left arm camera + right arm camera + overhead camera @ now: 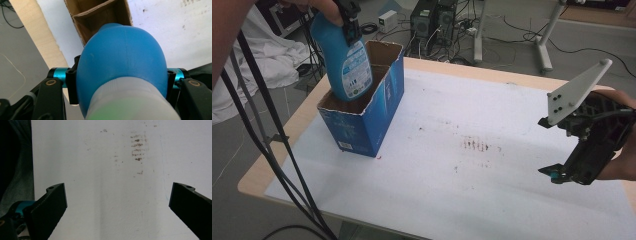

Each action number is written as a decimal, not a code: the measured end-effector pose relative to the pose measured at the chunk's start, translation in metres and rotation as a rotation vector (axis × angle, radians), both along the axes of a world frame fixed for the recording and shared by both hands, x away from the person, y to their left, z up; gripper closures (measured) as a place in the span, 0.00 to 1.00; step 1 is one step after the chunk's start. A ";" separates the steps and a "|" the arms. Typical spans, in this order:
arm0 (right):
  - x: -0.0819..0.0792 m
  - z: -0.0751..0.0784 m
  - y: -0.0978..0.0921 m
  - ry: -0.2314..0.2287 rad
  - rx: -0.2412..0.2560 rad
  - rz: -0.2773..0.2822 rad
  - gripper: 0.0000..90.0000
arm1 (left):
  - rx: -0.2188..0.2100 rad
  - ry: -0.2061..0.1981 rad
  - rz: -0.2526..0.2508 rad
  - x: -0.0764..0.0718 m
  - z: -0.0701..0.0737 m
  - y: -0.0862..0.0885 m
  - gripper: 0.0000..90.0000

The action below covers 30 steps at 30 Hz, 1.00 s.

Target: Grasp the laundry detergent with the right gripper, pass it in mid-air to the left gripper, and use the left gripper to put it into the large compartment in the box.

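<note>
A blue plastic bottle (344, 60) with a printed label hangs upright, its base down inside the near compartment of an open blue cardboard box (362, 125). My left gripper (349, 22) is shut on the bottle's upper part, and a hand holds it from above. In the left gripper view the bottle (122, 57) sits between both jaws, white cap nearest the camera, with the box's brown divided interior (100, 15) beyond it. My right gripper (546, 148) hovers over the table's right side, open. Its jaws (117, 202) stand wide apart with nothing between them.
A white sheet (462, 200) covers the wooden table, with brown stains (474, 145) near its middle. Black cables (272, 150) hang off the left edge. On the floor behind are computer towers (432, 20), a white cloth (267, 55) and a stand's legs (542, 45).
</note>
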State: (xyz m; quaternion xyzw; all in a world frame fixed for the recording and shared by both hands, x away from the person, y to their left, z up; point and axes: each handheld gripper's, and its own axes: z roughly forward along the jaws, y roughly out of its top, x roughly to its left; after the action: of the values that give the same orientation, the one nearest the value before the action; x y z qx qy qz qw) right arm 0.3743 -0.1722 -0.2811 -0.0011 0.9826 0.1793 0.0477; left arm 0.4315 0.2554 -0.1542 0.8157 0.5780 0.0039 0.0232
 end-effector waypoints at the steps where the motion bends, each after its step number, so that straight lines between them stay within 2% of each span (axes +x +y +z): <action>1: 0.000 0.000 0.000 -0.002 -0.001 -0.002 0.01 | 0.002 0.006 -0.010 0.001 -0.004 0.000 0.42; 3: 0.001 -0.001 0.000 0.000 -0.005 -0.003 0.01 | -0.001 0.020 -0.035 0.003 -0.016 0.001 0.42; 6: 0.001 -0.002 0.001 0.004 -0.006 -0.008 0.01 | 0.009 0.044 -0.104 0.004 -0.032 0.000 0.42; 7: 0.001 -0.002 0.001 0.003 -0.007 -0.011 0.01 | 0.009 0.044 -0.104 0.004 -0.032 0.000 0.42; 8: 0.002 -0.003 0.000 0.004 -0.008 -0.014 0.01 | 0.011 0.048 -0.139 0.006 -0.043 -0.002 0.42; 10: 0.003 -0.003 0.000 0.003 -0.004 -0.015 0.01 | 0.020 0.052 -0.190 0.006 -0.054 -0.005 0.42; 15: 0.003 -0.005 0.001 0.004 -0.012 -0.020 0.01 | 0.034 0.047 -0.353 0.007 -0.077 -0.009 0.42; 17: 0.003 -0.005 0.001 0.007 -0.014 -0.021 0.01 | 0.031 0.043 -0.372 0.007 -0.081 -0.009 0.42; 18: 0.004 -0.006 0.001 0.009 -0.020 -0.022 0.01 | 0.036 0.046 -0.421 0.007 -0.089 -0.009 0.42; 20: 0.004 -0.007 0.001 0.010 -0.024 -0.022 0.01 | 0.033 0.042 -0.432 0.007 -0.093 -0.010 0.42; 21: 0.005 -0.008 0.001 0.011 -0.024 -0.025 0.01 | 0.032 0.041 -0.464 0.008 -0.101 -0.010 0.42; 23: 0.005 -0.008 0.002 0.013 -0.026 -0.022 0.01 | 0.036 0.044 -0.479 0.008 -0.105 -0.010 0.42; 25: 0.005 -0.008 0.003 0.014 -0.027 -0.023 0.01 | 0.045 0.049 -0.521 0.008 -0.116 -0.011 0.42; 30: 0.006 -0.009 0.003 0.018 -0.030 -0.025 0.01 | 0.033 0.057 -0.548 0.008 -0.131 -0.009 0.42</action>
State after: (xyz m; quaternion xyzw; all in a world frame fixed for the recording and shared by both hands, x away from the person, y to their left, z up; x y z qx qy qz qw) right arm 0.3802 -0.1691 -0.2905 0.0119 0.9856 0.1638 0.0412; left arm 0.4391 0.2460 -0.2851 0.9417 0.3359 -0.0160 -0.0059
